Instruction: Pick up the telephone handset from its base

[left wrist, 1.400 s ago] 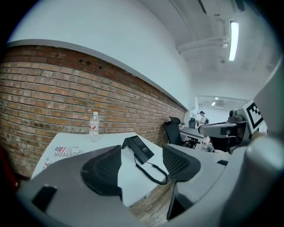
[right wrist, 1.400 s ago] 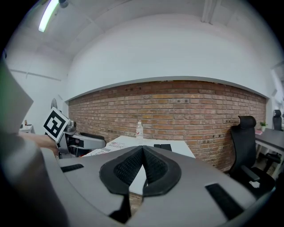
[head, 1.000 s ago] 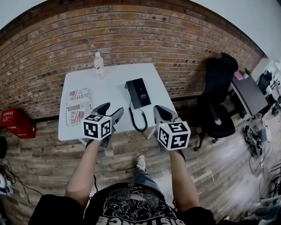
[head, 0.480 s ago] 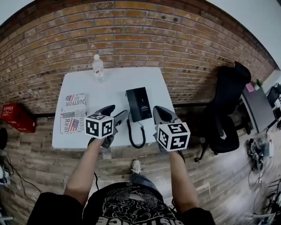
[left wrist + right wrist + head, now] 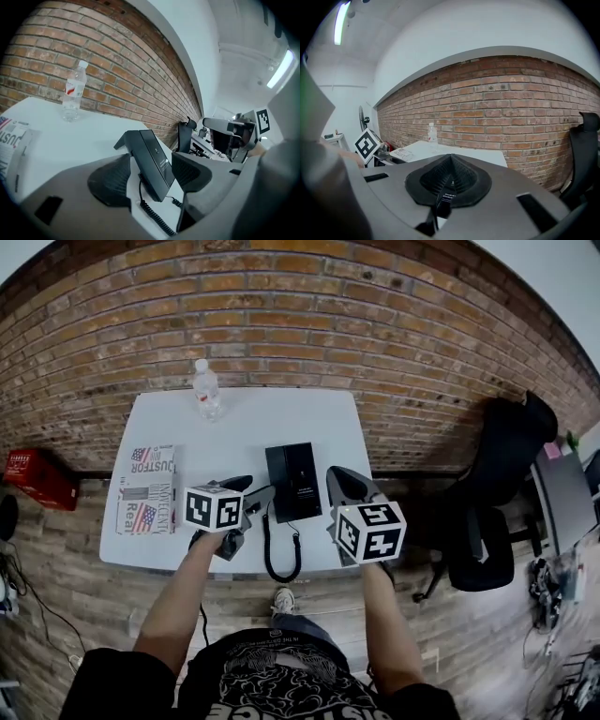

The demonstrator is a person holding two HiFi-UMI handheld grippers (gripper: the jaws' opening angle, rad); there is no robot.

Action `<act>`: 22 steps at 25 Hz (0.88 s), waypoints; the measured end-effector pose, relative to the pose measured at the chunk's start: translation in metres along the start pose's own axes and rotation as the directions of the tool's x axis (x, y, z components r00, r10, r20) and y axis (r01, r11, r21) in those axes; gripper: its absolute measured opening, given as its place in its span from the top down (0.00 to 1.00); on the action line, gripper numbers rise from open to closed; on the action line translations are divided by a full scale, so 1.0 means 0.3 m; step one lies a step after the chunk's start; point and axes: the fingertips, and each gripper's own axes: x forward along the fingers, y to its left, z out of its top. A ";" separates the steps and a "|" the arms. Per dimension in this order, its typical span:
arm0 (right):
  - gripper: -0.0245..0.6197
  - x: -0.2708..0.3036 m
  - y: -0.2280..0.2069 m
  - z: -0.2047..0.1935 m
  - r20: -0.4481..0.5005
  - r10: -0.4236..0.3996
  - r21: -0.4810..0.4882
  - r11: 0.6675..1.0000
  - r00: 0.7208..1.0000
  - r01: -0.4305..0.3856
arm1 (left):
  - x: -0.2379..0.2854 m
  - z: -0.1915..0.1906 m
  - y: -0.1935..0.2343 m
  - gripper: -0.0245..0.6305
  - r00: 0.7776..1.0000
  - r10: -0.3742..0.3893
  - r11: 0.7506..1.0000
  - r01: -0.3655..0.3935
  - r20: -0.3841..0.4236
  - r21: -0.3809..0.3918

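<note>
- What had shifted in the head view?
- The person had stepped in. The handset (image 5: 277,478) lay on its base (image 5: 304,482) on the table (image 5: 169,545), nearer both grippers than a second before. The left gripper (image 5: 255,495) was just beside it, not touching.
- And the left gripper view?
- Its jaws stood wide apart and empty, with the handset (image 5: 140,157) framed between them.
- The right gripper view?
- The right gripper (image 5: 447,180) was pressed together on nothing. I judged the left was lining up. No grasp yet.
</note>
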 end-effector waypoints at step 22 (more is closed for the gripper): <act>0.96 0.231 -0.174 -0.026 -0.046 0.121 -0.001 0.993 0.992 -0.122 | 0.210 -0.080 0.067 0.58 0.960 -0.281 0.877 0.251 -0.012 -0.410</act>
